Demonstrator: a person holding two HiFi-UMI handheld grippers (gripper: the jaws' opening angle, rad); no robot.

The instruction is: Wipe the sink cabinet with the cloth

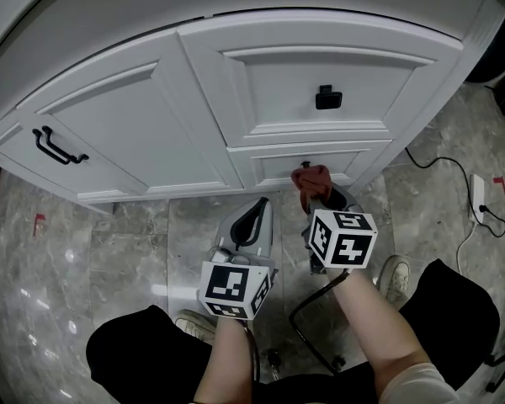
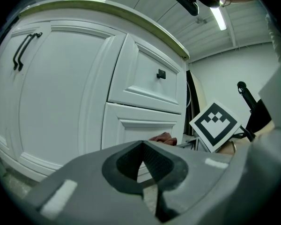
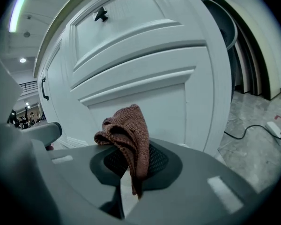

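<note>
The white sink cabinet (image 1: 151,116) fills the top of the head view, with a black bar handle (image 1: 57,148) on its left door and a small black knob (image 1: 328,98) on the upper right drawer. My right gripper (image 1: 320,199) is shut on a bunched reddish-brown cloth (image 1: 310,178), held close to the low drawer panel (image 3: 145,102). In the right gripper view the cloth (image 3: 126,130) stands up out of the closed jaws. My left gripper (image 1: 249,225) hangs lower left, away from the cabinet, shut with nothing in it (image 2: 141,150). The cloth (image 2: 163,138) peeks past it.
Grey marble floor (image 1: 126,251) runs along the cabinet's base. A white power strip (image 1: 478,197) with a black cable lies on the floor at the right. A red tape mark (image 1: 39,221) is at the left. The person's shoes (image 1: 394,278) stand just behind the grippers.
</note>
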